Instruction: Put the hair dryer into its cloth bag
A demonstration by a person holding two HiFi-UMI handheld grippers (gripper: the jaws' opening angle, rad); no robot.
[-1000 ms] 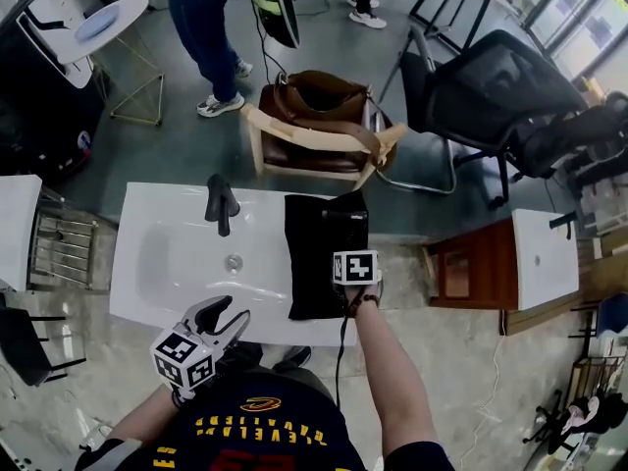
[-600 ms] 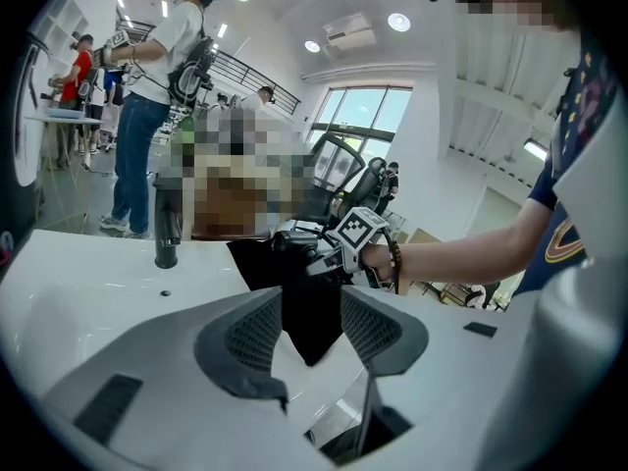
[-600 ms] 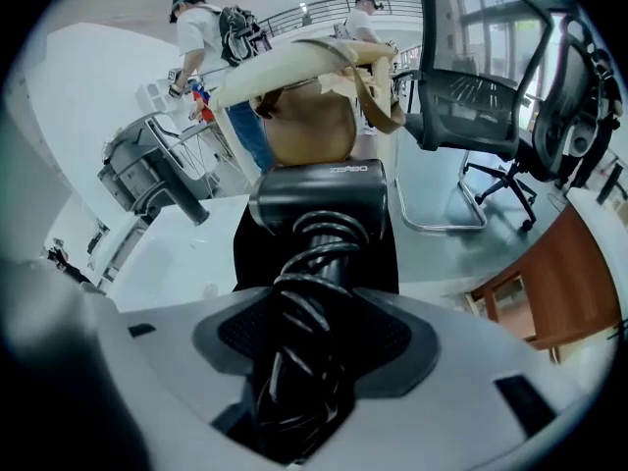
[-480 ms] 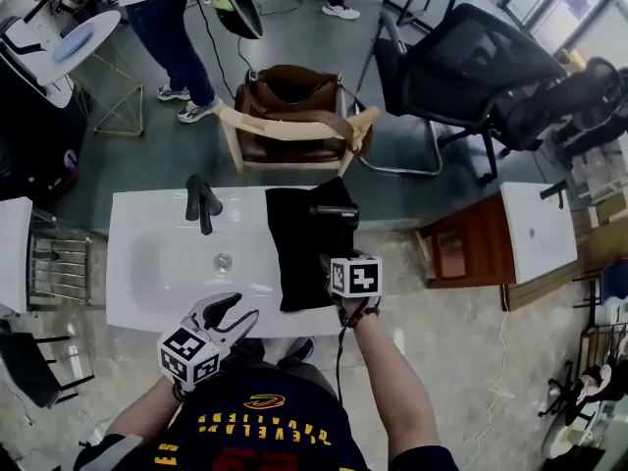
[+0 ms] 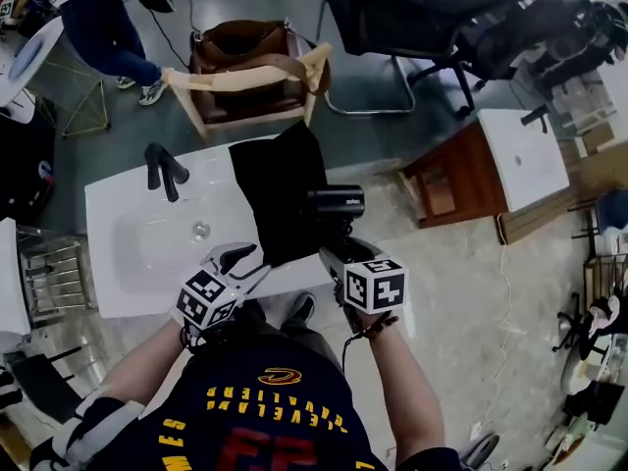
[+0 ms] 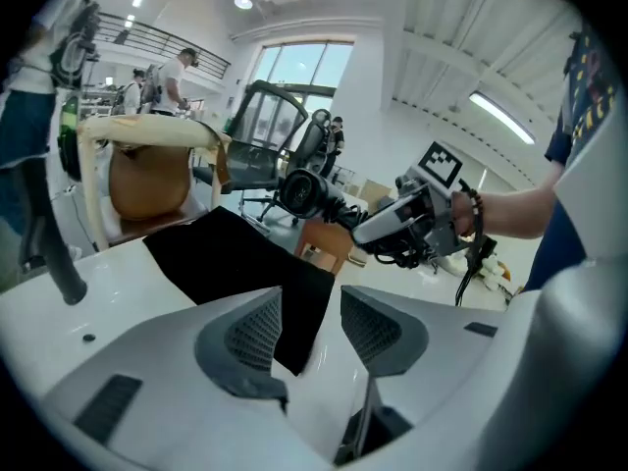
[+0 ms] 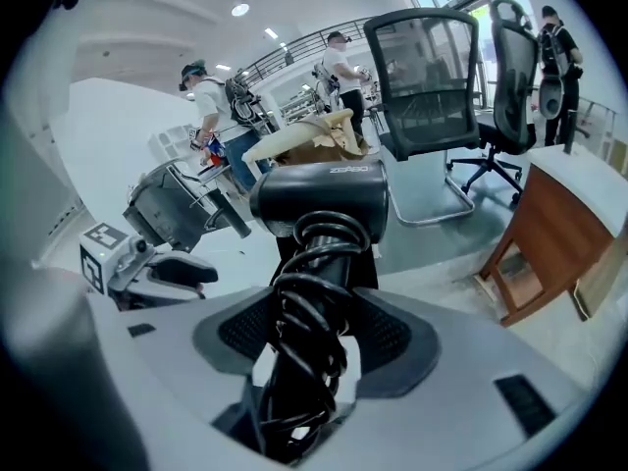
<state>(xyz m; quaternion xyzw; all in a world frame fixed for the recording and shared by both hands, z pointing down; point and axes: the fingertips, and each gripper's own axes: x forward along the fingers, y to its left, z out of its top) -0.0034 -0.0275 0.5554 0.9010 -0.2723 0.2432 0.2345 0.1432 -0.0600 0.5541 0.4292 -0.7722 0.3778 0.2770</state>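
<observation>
The right gripper (image 5: 339, 253) is clamped on the cord-wrapped handle of the hair dryer (image 5: 337, 204) (pale lettering on the barrel, too small to read). The barrel lies crosswise to the jaws, and the handle runs back into them. The dryer is held at the right edge of the washbasin counter (image 5: 118, 204), beside the black cloth bag (image 5: 273, 184) lying flat there. The left gripper (image 5: 243, 263), jaws apart with nothing gripped, is at the counter's front edge by the bag's near corner.
</observation>
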